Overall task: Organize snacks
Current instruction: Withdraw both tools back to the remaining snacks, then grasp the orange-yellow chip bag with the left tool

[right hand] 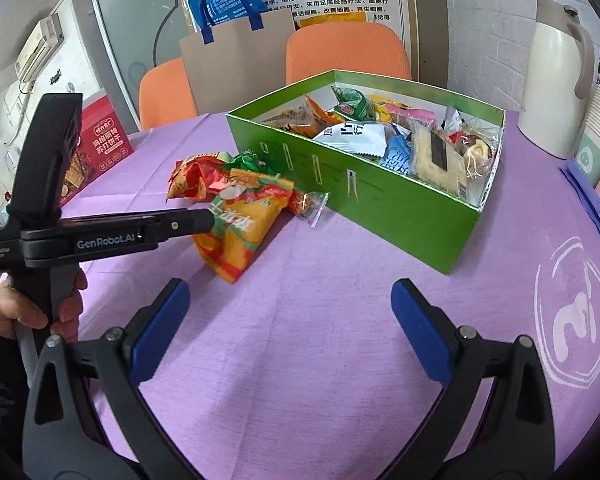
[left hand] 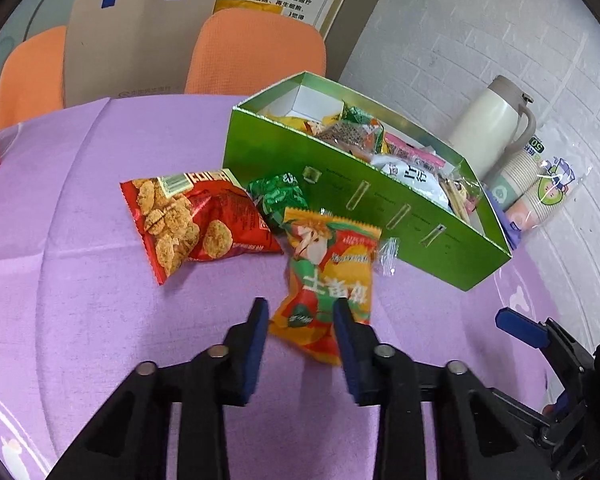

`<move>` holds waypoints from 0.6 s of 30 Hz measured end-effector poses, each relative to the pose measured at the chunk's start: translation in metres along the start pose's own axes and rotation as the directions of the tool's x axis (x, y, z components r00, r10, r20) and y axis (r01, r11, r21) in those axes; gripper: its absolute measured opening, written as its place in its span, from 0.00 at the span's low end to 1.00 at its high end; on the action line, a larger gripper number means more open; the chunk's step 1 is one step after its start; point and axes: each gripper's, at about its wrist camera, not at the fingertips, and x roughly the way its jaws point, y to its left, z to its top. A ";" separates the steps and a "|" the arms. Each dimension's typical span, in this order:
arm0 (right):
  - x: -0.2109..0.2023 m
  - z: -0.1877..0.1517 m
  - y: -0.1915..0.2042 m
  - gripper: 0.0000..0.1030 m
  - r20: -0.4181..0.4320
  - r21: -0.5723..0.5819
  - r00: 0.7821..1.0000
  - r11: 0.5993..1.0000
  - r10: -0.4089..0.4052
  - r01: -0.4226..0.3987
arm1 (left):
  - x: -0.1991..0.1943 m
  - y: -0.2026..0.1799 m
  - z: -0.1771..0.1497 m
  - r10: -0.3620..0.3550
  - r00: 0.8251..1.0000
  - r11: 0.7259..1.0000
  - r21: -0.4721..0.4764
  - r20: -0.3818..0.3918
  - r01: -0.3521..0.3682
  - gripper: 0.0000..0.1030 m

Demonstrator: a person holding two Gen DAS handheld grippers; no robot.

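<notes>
Two grippers: left gripper point(left hand: 300, 312) clenched on orange snack packet point(left hand: 328, 268), hiding its corner; right gripper point(right hand: 290, 312) released.

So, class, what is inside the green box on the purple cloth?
The green box holds piled snack packets: a white packet, a green one, a cracker pack. Whatever lies beneath them is covered.
</notes>
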 end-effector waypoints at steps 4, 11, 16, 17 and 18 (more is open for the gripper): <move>0.004 -0.001 0.001 0.97 -0.010 -0.002 1.000 1.000 0.006 -0.006 | 0.001 0.004 -0.017 -0.031 0.999 0.999 -0.012 -0.039 0.030 0.14; 0.024 0.011 0.002 0.97 -0.043 -0.009 0.999 0.999 0.032 -0.032 | -0.024 0.009 -0.011 -0.071 0.997 0.995 -0.074 0.036 0.074 0.37; 0.048 0.021 0.009 0.88 -0.082 -0.025 0.995 0.998 0.057 -0.059 | -0.012 -0.005 0.004 -0.065 0.998 0.997 -0.036 0.022 0.066 0.44; 0.052 0.023 0.010 0.86 -0.092 -0.028 0.994 0.998 0.058 -0.061 | -0.009 -0.003 0.005 -0.073 0.997 0.997 -0.038 0.013 0.073 0.45; 0.055 0.024 0.011 0.83 -0.098 -0.033 0.993 0.997 0.059 -0.063 | -0.004 -0.003 0.006 -0.075 0.997 0.996 -0.043 0.000 0.075 0.46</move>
